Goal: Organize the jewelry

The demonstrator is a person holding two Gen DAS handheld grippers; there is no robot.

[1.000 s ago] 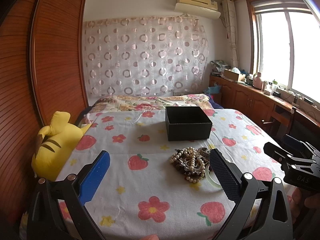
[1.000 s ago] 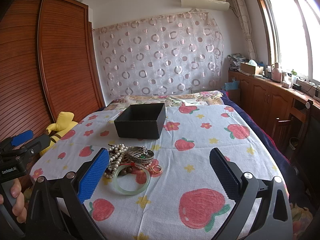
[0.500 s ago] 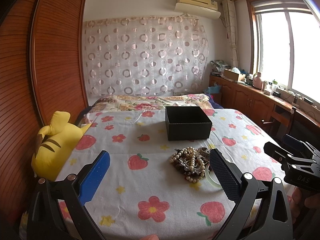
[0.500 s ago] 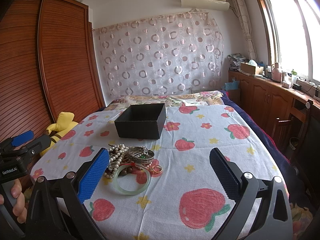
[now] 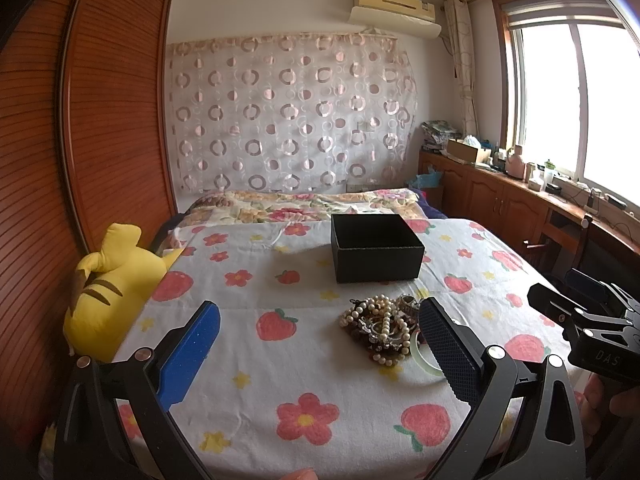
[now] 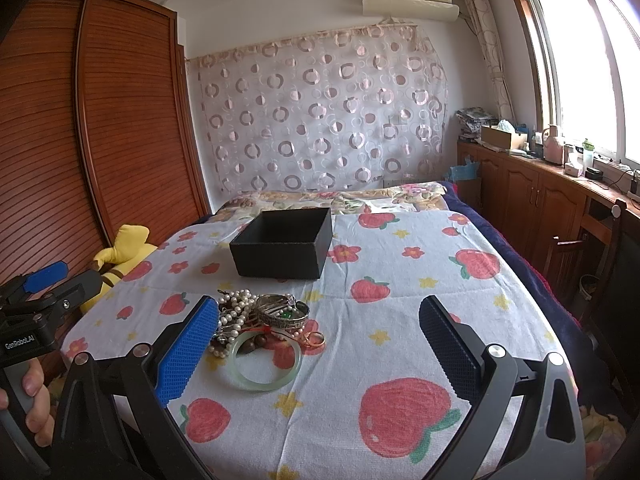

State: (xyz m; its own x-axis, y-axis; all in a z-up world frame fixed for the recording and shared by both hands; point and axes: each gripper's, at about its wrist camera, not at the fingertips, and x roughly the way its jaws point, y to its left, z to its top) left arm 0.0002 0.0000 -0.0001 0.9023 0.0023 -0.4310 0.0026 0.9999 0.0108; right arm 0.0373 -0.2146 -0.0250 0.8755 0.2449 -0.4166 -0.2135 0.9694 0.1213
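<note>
Left to right: yellow plush toy (image 5: 108, 284) at the bed's left edge; left gripper (image 5: 320, 344), jaws spread wide, holding nothing; jewelry pile (image 6: 256, 320) (pearl strands, metal bangles and a pale green bangle (image 6: 267, 362)) on the strawberry-print sheet (image 6: 400, 320), just near of the open black box (image 6: 285, 248); right gripper (image 6: 318, 346), jaws likewise spread, empty, its left finger beside the pile.

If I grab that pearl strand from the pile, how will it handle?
The pearl strand looks floppy, so it will likely drape and swing. It lies tangled with the silver bangle, so it may drag neighbours along. Round beads may slip between fingers.
</note>
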